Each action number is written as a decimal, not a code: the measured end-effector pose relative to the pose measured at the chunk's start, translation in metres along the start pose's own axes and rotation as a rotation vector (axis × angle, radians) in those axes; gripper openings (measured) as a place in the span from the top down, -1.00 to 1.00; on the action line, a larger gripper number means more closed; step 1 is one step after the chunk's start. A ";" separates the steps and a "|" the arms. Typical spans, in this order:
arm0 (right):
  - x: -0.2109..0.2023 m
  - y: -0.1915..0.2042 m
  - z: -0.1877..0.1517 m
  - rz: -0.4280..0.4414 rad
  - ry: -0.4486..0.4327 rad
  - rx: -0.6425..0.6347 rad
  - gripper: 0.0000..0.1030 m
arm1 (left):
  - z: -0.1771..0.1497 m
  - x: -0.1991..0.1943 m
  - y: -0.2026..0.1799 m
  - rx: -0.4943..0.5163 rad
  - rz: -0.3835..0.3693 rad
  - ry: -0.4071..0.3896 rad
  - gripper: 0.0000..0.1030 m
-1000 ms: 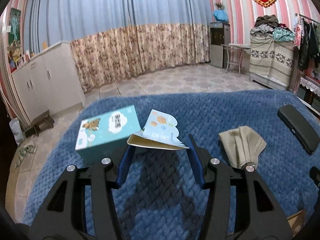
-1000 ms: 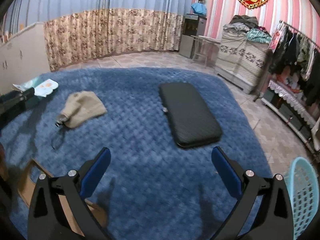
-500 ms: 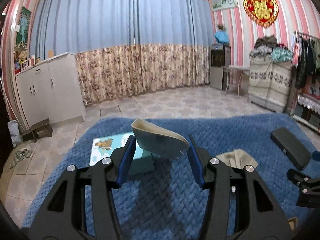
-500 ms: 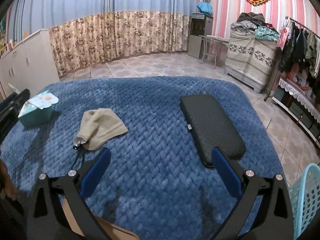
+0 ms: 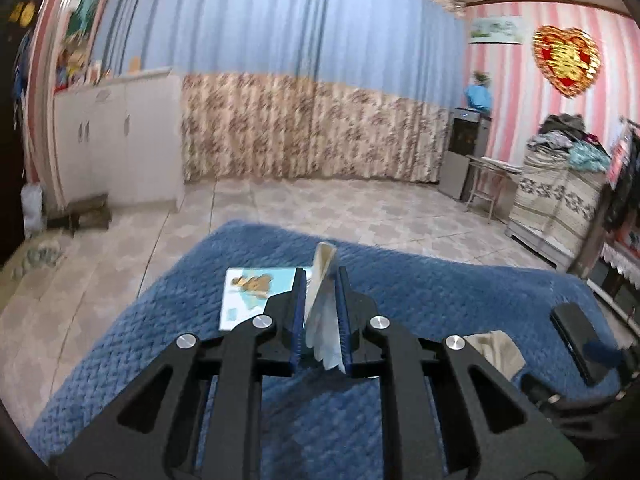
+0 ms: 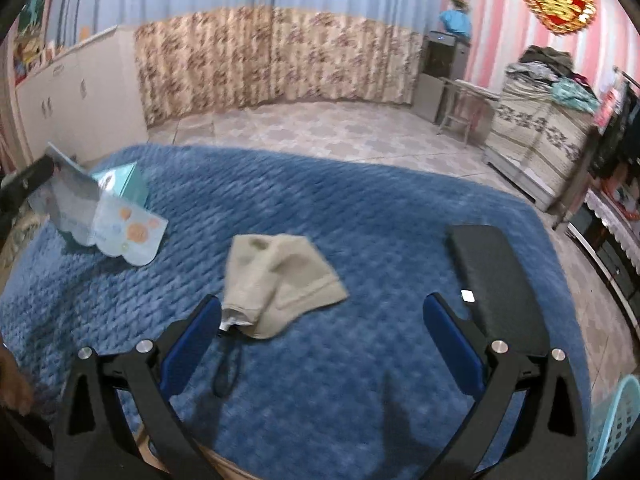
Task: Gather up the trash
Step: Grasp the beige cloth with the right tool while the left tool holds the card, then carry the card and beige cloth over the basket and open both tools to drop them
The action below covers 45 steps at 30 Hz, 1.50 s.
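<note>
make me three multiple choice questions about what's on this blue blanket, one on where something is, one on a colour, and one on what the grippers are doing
1. Where does the black case lie from the beige pouch in the right wrist view?
A. To its right
B. To its left
C. On top of it

2. What colour is the basket at the lower right edge?
A. Red
B. Light blue
C. Black

3. What is the left gripper doing?
A. Open over the blanket
B. Shut on the paper wrapper
C. Shut on the teal box

Answers: 1 A, the case sits right of the pouch. 2 B, its lattice wall is pale blue. 3 B, the wrapper is pinched between the pads; the right gripper is open.
</note>
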State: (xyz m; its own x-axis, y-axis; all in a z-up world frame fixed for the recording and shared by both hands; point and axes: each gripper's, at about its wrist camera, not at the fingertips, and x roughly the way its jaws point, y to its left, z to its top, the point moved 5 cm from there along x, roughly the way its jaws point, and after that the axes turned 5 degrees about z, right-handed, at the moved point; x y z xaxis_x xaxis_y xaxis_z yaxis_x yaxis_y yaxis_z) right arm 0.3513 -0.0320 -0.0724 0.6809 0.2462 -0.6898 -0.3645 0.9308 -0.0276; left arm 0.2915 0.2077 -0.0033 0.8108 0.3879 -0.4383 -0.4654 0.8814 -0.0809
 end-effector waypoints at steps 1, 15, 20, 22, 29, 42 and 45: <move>0.004 0.004 0.000 0.005 0.010 -0.005 -0.91 | -0.001 0.004 0.003 -0.012 0.009 0.015 0.60; 0.039 0.011 -0.014 0.157 0.136 0.000 0.60 | -0.018 0.034 0.008 -0.020 0.026 0.104 -0.18; 0.015 -0.015 -0.016 0.118 0.080 0.041 0.63 | -0.027 0.038 -0.006 0.044 0.015 0.117 -0.18; -0.002 -0.033 -0.023 0.080 0.054 0.066 0.63 | -0.029 0.037 -0.011 0.065 0.010 0.117 -0.18; -0.065 -0.101 -0.071 -0.025 0.013 0.210 0.62 | -0.035 0.035 -0.019 0.074 0.004 0.129 -0.52; -0.100 -0.136 -0.095 -0.070 -0.029 0.239 0.62 | -0.049 0.050 -0.032 0.084 0.007 0.163 -0.89; -0.097 -0.139 -0.099 -0.052 -0.029 0.244 0.62 | -0.053 0.057 -0.022 0.029 0.006 0.193 -0.89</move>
State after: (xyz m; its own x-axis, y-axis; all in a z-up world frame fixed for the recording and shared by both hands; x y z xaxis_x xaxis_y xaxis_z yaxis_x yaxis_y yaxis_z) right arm 0.2734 -0.2115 -0.0735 0.7139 0.2005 -0.6709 -0.1663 0.9793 0.1156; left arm 0.3292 0.1968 -0.0738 0.7238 0.3367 -0.6023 -0.4575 0.8876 -0.0535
